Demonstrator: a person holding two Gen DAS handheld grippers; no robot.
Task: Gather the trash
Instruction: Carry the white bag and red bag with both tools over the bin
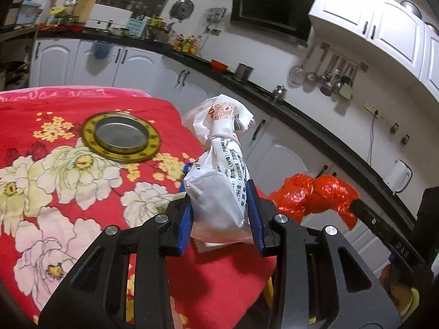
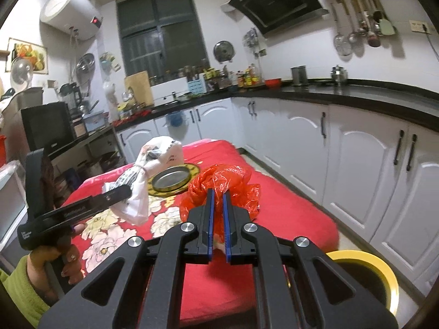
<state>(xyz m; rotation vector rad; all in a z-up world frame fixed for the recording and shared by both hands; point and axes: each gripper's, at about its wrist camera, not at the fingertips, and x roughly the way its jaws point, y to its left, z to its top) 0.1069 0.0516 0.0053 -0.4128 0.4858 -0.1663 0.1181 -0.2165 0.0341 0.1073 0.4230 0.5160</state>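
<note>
My left gripper (image 1: 221, 196) is shut on a tied white plastic bag (image 1: 218, 164) with printed text, held upright above the red flowered tablecloth (image 1: 68, 192). In the right wrist view the same white bag (image 2: 138, 189) hangs from the left gripper (image 2: 120, 192), gripped by a hand in a green sleeve. My right gripper (image 2: 218, 196) is shut on a crumpled red plastic bag (image 2: 222, 181), lifted over the table. That red bag (image 1: 315, 194) also shows at the right of the left wrist view. A round bin with a yellow rim (image 2: 367, 277) stands low at the right.
A round metal tray with a yellow rim (image 1: 120, 137) lies on the tablecloth (image 2: 288, 213). White kitchen cabinets (image 2: 356, 164) under a black counter run along the right and far side. A dark microwave (image 2: 46, 126) sits at the left.
</note>
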